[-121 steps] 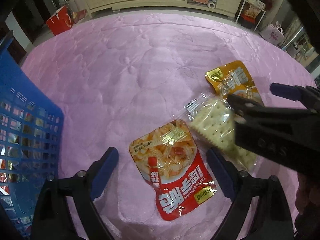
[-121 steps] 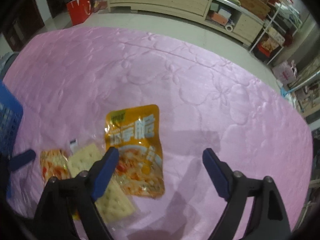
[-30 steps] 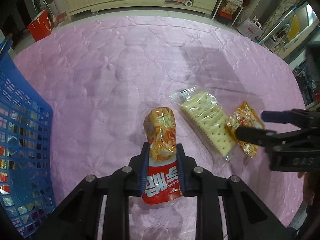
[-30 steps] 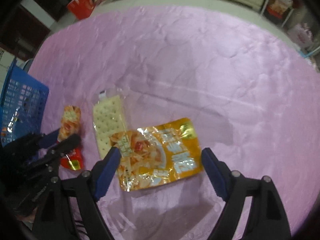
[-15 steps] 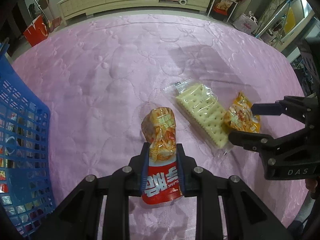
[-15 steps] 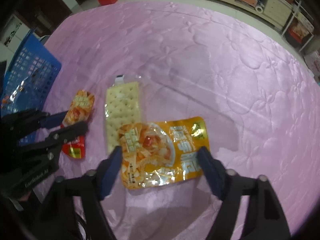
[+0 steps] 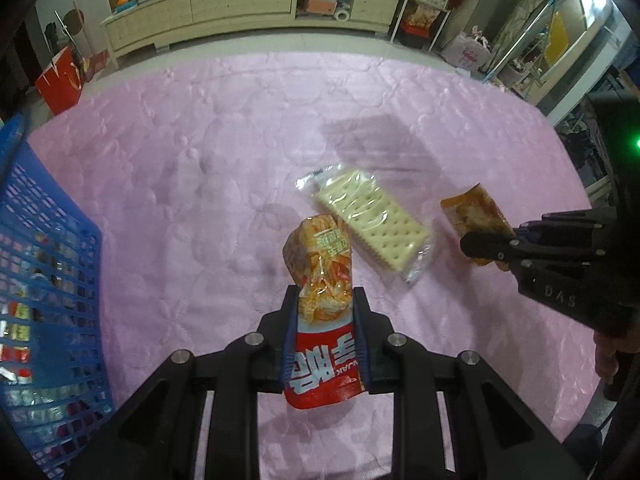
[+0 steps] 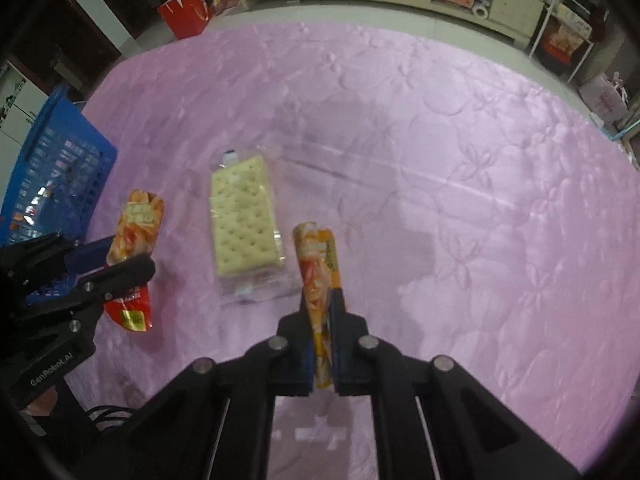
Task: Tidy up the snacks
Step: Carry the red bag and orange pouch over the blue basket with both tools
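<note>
Readable on the left gripper (image 8: 116,264) body, in white: "GenRobot.AI". On the right gripper (image 7: 486,246) body — "DAS". On the red snack pouch (image 7: 320,316) clamped by the left gripper — "WJAK", beside large white characters, illegible.

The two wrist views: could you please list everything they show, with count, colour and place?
red snack pouch: 1, red and orange, pinched in the left gripper, lifted off the cloth.
yellow snack pouch: 1, orange-yellow, pinched edge-on in the right gripper.
cracker pack: 1, pale crackers in clear wrap, flat on the cloth between the two pouches.
basket: 1, blue plastic lattice, at the cloth's left edge, wrapped snacks inside.
pink cloth: 1, quilted, under everything.
red bag: 1, on the floor beyond the cloth.
cabinet: 1, long, cream, along the far wall.
left gripper: 1, black, blue pads.
right gripper: 1, black, blue pads.
</note>
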### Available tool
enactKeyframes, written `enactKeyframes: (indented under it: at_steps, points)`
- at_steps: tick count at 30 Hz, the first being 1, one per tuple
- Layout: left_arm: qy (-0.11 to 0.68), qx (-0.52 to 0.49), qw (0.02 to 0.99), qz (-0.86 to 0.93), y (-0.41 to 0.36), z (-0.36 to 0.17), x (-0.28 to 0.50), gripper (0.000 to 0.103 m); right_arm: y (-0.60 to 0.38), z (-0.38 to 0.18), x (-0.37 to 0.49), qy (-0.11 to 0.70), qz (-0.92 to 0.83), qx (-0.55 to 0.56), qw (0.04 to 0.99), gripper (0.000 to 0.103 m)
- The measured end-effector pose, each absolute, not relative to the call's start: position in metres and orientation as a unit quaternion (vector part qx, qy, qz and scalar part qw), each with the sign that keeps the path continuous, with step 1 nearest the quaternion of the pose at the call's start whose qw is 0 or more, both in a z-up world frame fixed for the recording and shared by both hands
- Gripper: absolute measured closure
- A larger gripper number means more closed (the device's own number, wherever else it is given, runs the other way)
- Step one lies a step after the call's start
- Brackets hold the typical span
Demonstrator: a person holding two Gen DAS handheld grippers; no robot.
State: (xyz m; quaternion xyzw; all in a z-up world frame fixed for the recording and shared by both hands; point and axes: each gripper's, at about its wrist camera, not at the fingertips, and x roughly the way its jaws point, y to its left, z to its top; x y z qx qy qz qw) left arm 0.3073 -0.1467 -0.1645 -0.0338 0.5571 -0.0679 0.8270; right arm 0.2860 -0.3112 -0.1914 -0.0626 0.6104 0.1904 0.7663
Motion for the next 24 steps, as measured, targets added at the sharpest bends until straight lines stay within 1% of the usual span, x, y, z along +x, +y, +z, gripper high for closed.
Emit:
enactKeyframes:
  at_steps: [7, 16, 19, 24]
  points:
    - [0.520, -0.022, 0.851, -0.070, -0.138, -0.120, 0.279, 0.080, -0.295, -0.133, 0.251, 0.577, 0.203, -0.056, 0.789, 0.094]
    - [0.468, -0.034, 0.881, -0.064, -0.103, -0.059, 0.236, 0.080, -0.257, -0.056, 0.217, 0.533, 0.218, -0.055, 0.816, 0.094]
    - [0.456, -0.038, 0.887, -0.062, -0.088, -0.046, 0.220, 0.080, -0.239, -0.039, 0.206, 0.517, 0.224, -0.055, 0.824, 0.094]
    - [0.438, -0.042, 0.897, -0.048, -0.052, -0.029, 0.199, 0.080, -0.207, -0.026, 0.198, 0.503, 0.237, -0.059, 0.829, 0.094]
